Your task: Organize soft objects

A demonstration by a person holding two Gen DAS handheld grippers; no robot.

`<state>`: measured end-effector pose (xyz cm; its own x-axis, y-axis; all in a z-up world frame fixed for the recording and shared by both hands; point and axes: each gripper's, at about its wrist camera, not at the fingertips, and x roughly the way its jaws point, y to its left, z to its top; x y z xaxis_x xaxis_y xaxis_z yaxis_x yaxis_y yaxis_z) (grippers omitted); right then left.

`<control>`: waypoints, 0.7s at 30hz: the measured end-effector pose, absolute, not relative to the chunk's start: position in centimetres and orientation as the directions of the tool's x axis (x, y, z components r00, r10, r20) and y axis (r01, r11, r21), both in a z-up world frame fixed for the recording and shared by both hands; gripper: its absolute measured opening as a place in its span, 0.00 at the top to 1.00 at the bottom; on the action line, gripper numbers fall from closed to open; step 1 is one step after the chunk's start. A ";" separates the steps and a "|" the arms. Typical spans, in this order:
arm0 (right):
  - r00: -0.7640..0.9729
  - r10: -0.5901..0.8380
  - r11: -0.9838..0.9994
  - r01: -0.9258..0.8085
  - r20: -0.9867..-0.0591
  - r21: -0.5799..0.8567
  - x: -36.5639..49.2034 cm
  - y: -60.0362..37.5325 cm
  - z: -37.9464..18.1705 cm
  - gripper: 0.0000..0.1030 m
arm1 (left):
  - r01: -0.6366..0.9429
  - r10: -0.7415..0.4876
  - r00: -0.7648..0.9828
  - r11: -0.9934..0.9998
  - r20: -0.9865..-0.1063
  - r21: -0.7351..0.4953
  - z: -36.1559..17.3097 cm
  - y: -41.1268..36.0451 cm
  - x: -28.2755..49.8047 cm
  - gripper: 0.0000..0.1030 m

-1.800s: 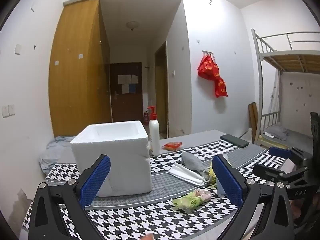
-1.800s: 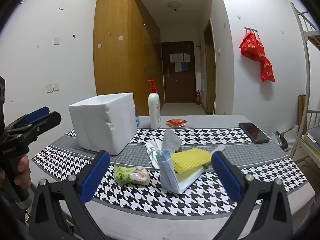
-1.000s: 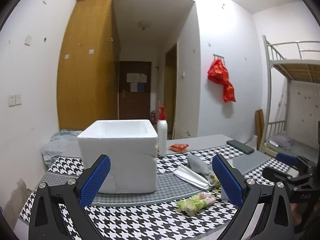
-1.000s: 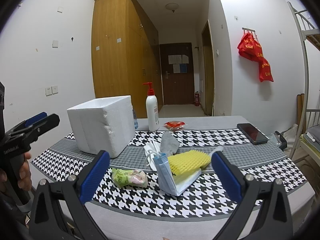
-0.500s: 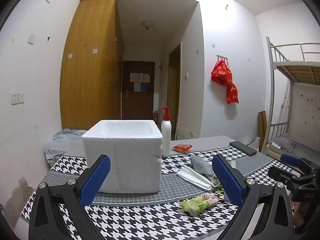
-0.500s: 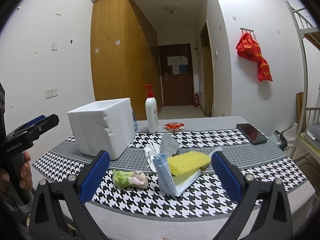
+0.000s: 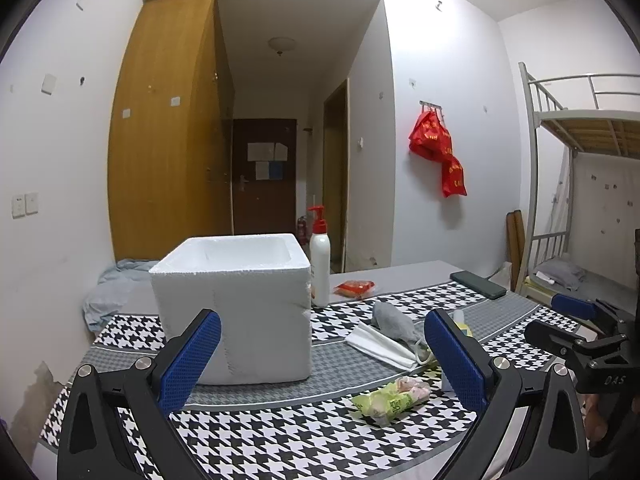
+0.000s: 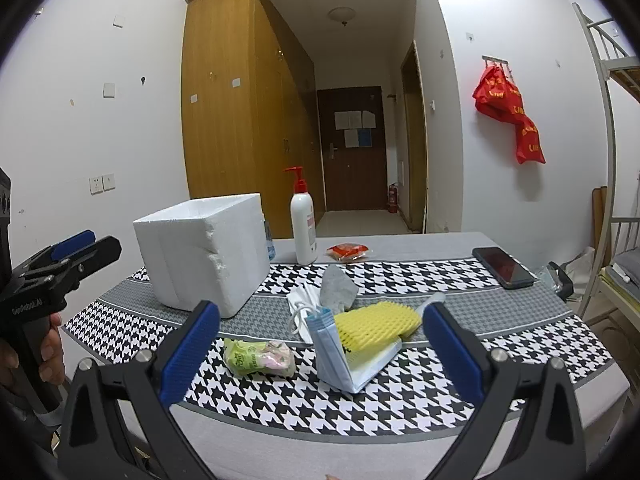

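on the houndstooth table cloth [image 8: 400, 400], the soft things lie loose in a cluster right of the white foam box [image 8: 204, 252]: green-pink soft packet [image 8: 258, 358] nearest the front edge, blue face masks [image 8: 340, 354] propped open with yellow foam net [image 8: 376, 324] lying on them, white masks [image 8: 302, 306] and a grey cloth piece [image 8: 336, 282] behind. nothing seen in the box yet, though its floor is hidden in both views. the task looks barely begun.

left gripper [image 7: 320, 354] hangs over the front edge facing the box, jaws spread wide, nothing between them. right gripper [image 8: 320, 354] is also spread wide and empty, aimed at the packet and blue masks, not touching anything.

risks, as i judge: the foam net rests on the masks, so pinching one likely drags or spills the other. thin masks may fold or slip from the pads, and ear loops may snag the white masks behind. the packet could squirt out if gripped at an end. the foam box looks light, so a bump at the rim may shove or tip it into the pump bottle [image 8: 303, 226] just beside it. the phone [image 8: 502, 266] and red sachet [image 8: 346, 251] sit apart, probably not part of the job.
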<state>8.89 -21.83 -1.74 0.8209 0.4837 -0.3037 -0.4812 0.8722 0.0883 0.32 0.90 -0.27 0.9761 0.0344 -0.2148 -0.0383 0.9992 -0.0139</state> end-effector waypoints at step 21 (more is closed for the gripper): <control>0.814 0.464 0.881 -0.465 -0.350 0.088 11.2 -21.4 -2.5 0.00 | 0.005 -0.007 0.963 1.000 -0.271 -0.008 -1.2 0.4 2.7 0.01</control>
